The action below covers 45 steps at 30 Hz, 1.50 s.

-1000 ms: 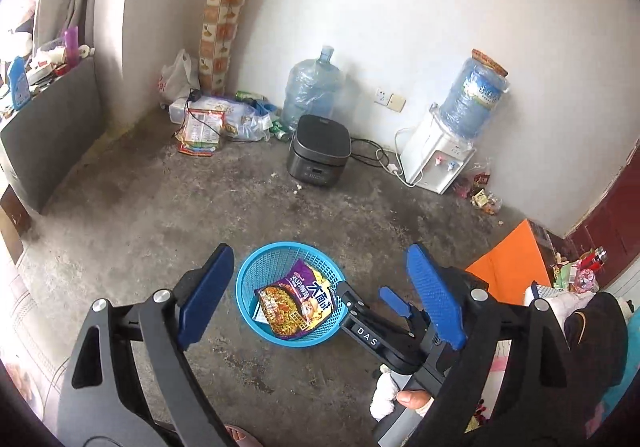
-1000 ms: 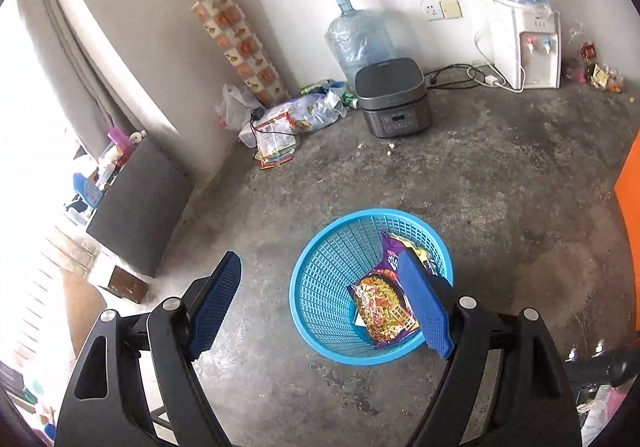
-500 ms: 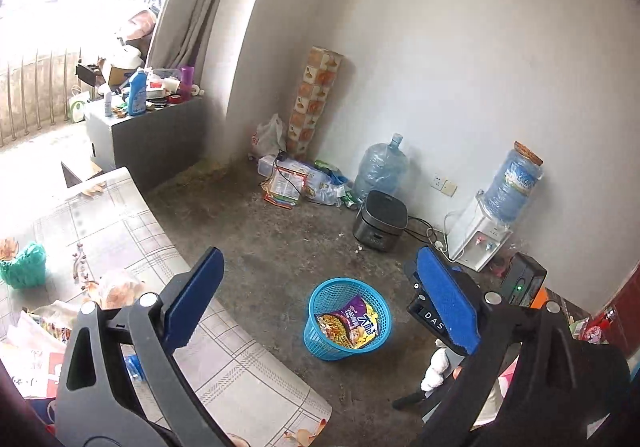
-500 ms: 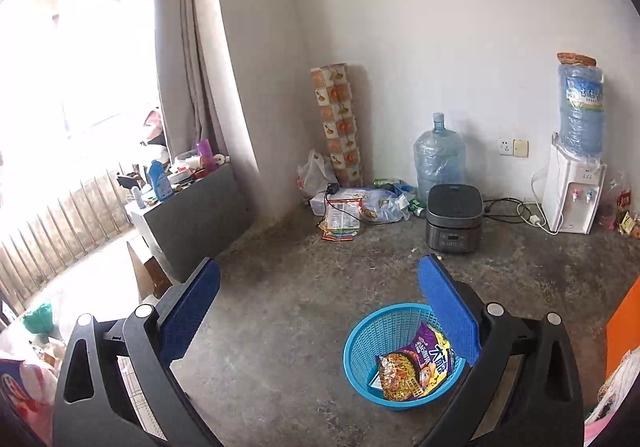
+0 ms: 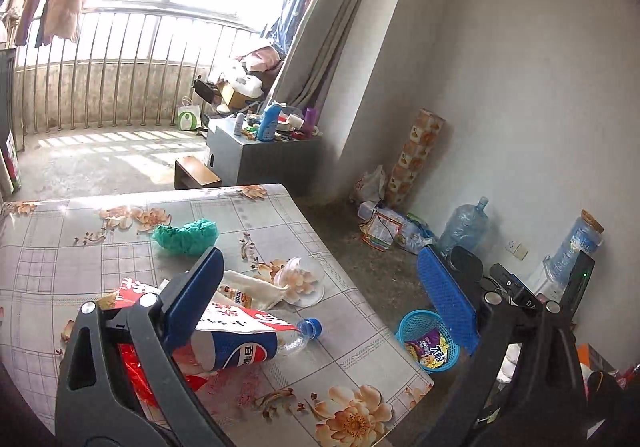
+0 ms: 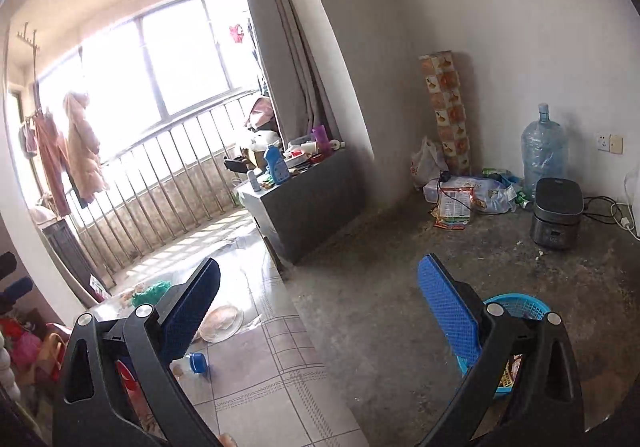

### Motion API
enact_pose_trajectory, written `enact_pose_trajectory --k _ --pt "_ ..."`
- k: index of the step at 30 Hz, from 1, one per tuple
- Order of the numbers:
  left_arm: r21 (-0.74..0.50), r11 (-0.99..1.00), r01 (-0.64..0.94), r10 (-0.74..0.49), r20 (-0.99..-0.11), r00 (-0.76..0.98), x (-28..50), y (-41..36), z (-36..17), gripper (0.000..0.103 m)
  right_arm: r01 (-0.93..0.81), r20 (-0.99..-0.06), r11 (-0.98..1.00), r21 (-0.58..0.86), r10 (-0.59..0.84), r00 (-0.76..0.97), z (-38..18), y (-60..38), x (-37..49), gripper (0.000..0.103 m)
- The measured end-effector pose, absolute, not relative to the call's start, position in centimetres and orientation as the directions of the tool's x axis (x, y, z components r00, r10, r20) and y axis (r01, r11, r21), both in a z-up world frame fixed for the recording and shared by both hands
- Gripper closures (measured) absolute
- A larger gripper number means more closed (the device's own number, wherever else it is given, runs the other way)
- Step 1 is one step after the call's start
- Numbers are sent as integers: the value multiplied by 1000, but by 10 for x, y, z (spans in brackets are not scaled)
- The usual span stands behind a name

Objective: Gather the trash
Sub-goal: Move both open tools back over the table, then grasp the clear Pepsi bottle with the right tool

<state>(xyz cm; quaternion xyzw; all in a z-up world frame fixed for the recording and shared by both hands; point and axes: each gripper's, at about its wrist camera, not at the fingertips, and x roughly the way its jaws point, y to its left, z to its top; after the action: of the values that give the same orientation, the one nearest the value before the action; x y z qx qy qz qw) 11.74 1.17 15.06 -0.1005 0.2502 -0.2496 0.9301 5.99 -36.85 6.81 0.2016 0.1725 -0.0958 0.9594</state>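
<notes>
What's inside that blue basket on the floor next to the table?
The blue basket holds a purple instant noodle packet lying face up. Anything beneath the packet is covered, and the left gripper's finger hides part of the rim. In the right wrist view the basket is mostly blocked.

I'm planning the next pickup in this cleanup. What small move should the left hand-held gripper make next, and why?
Probably lower the left hand-held gripper, open and empty, onto the Pepsi bottle lying on its side on the table. It is the nearest trash, almost between the fingers, and the blue basket on the floor beside the table so far holds only a noodle packet.
</notes>
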Motion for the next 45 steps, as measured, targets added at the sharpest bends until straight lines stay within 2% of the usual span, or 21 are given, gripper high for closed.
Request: enact_pose_trajectory --k 8,18,27,32,37,38,41,43,45 --pt "-360 881 307 -446 -415 793 110 82 138 10 137 -431 905 403 56 901 63 -325 93 7" --pt "-397 879 265 -433 -432 791 105 116 112 10 -1 -463 907 422 217 860 70 -279 121 7" --pt "-401 887 228 -406 -446 798 102 134 93 11 -186 -482 896 404 381 789 65 -233 143 21" --pt "-420 880 223 -416 -453 789 100 141 79 24 -292 -508 889 354 444 738 62 -199 152 25" --pt "-452 861 232 -446 -453 772 101 153 68 39 -322 -516 881 346 465 720 61 -185 159 27" --pt "-457 860 229 -447 -454 771 103 155 66 40 -321 -520 879 353 469 714 60 -184 160 29" --pt "-490 846 212 -458 -462 760 112 161 56 53 -311 -531 860 404 497 687 53 -189 161 36" --pt "-517 837 182 -459 -480 748 122 166 47 65 -292 -536 844 450 516 668 45 -197 162 39" --pt "-535 833 139 -447 -504 739 137 172 38 71 -260 -540 826 500 532 653 36 -203 162 41"
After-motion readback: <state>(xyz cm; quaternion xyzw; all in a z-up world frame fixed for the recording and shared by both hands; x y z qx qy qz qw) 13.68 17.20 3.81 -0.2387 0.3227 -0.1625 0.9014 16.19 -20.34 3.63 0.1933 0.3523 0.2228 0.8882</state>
